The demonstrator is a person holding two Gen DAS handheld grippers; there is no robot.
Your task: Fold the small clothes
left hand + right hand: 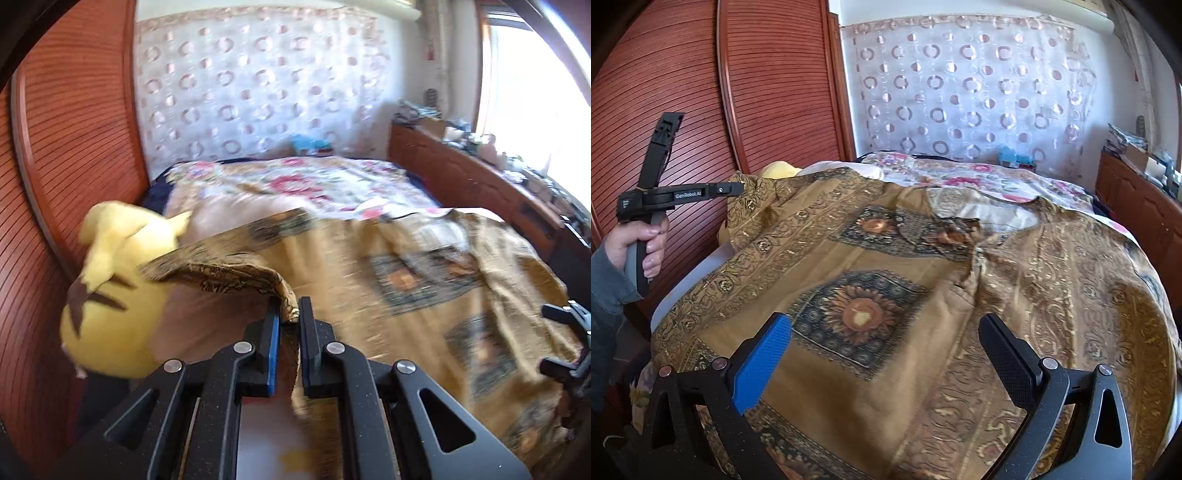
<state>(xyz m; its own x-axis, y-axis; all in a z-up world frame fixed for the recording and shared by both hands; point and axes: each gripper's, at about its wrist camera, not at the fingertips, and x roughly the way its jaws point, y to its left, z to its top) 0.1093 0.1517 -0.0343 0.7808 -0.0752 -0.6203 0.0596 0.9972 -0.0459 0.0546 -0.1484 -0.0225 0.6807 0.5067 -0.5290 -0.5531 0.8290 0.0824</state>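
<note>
A tan garment with dark sunflower squares and ornate borders (886, 280) lies spread over the bed; it also shows in the left wrist view (406, 280). My left gripper (289, 314) is shut on a corner of this garment and holds that edge lifted above the bed. In the right wrist view the left gripper (733, 190) sits at the garment's far left corner, held by a hand. My right gripper (886, 336) is open and empty, hovering over the garment's near part. In the left wrist view the right gripper's fingers (565, 314) show at the right edge.
A yellow plush toy (118, 288) lies by the red slatted wardrobe doors (701, 92) on the left. A floral bedspread (295, 184) covers the bed's far part. A wooden cabinet with clutter (480, 166) runs along the right under a window.
</note>
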